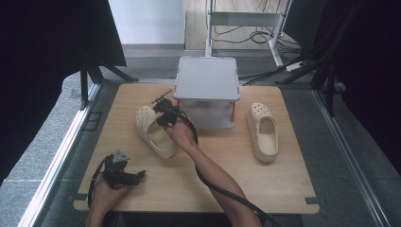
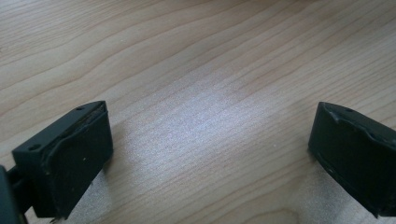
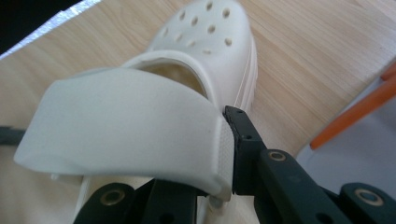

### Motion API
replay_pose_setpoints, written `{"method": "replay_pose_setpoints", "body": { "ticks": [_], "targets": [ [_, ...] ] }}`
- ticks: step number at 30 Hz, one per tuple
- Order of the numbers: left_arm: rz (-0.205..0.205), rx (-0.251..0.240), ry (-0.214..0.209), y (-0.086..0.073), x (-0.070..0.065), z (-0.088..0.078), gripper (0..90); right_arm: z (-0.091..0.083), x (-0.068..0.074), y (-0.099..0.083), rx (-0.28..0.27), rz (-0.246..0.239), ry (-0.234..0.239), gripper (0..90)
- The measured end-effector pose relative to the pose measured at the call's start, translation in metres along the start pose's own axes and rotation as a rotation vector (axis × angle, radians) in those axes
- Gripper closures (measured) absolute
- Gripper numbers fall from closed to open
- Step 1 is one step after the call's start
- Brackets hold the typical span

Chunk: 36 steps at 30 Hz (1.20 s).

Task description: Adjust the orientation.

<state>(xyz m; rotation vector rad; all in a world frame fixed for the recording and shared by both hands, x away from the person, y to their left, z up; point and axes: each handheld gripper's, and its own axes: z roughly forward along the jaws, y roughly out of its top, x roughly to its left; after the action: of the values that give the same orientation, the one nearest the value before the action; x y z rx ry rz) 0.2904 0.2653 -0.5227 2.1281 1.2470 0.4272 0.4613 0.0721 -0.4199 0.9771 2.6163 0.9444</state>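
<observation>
Jaws of the right gripper (image 1: pixel 165 111) pinching the heel strap (image 3: pixel 126 128) of the left-hand clog (image 1: pixel 153 130), one black jaw flat against the strap's end, the other mostly hidden under it. Clog lying on the bench (image 1: pixel 198 189) just left of the grey lidded box (image 1: pixel 206 78), perforated toe pointing away in the right gripper view. Hard to say from above whether the heel is lifted or resting. Jaws of the left gripper (image 1: pixel 124 174) spread wide over bare wood near the front left corner, nothing between them, held low in the left hand (image 1: pixel 105 196). Second clog (image 1: pixel 263 132) well apart on the right side of the box, sole down, toe toward the far edge. Orange trim (image 3: pixel 355 109) showing along the box's near side.
</observation>
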Motion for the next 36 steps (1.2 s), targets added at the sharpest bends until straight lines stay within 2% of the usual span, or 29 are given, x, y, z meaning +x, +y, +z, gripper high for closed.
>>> {"method": "replay_pose_setpoints", "body": {
  "ticks": [8,10,11,12,13,18,20,24,29,31,36],
  "targets": [
    [0.000,0.001,0.000,0.000,0.000,0.000,0.0,-0.040,-0.003,-0.014,-0.033,-0.002,0.073,82.4],
    [0.000,0.001,0.000,0.000,0.000,0.000,0.0,-0.055,-0.003,-0.020,-0.045,0.008,0.115,82.6],
    [0.000,0.001,0.000,0.000,0.000,0.000,0.0,-0.055,-0.003,-0.020,-0.045,0.008,0.115,82.6],
    [-0.001,0.001,-0.001,0.000,0.000,0.000,0.0,-0.065,-0.002,-0.025,-0.054,0.005,0.131,82.6],
    [-0.001,0.001,0.000,0.000,0.000,0.000,0.0,-0.065,-0.002,-0.025,-0.054,0.005,0.131,82.6],
    [-0.001,0.001,-0.001,0.000,0.000,0.000,0.0,-0.094,0.003,-0.039,-0.063,-0.006,0.162,82.8],
    [0.000,0.002,-0.001,0.000,0.000,0.000,0.0,-0.099,0.003,-0.042,-0.066,-0.006,0.171,82.8],
    [0.000,0.003,-0.001,0.000,0.000,0.000,0.0,-0.122,0.008,-0.058,-0.070,-0.011,0.189,82.7],
    [0.000,0.002,-0.001,0.000,0.000,0.000,0.0,-0.138,0.011,-0.070,-0.086,-0.013,0.205,82.7],
    [0.000,0.002,0.000,0.000,0.000,0.000,0.0,-0.152,0.015,-0.080,-0.094,-0.015,0.219,82.7],
    [-0.003,0.004,0.002,0.000,0.000,0.000,0.0,-0.165,0.021,-0.095,-0.103,-0.012,0.240,82.7]
  ]
}}
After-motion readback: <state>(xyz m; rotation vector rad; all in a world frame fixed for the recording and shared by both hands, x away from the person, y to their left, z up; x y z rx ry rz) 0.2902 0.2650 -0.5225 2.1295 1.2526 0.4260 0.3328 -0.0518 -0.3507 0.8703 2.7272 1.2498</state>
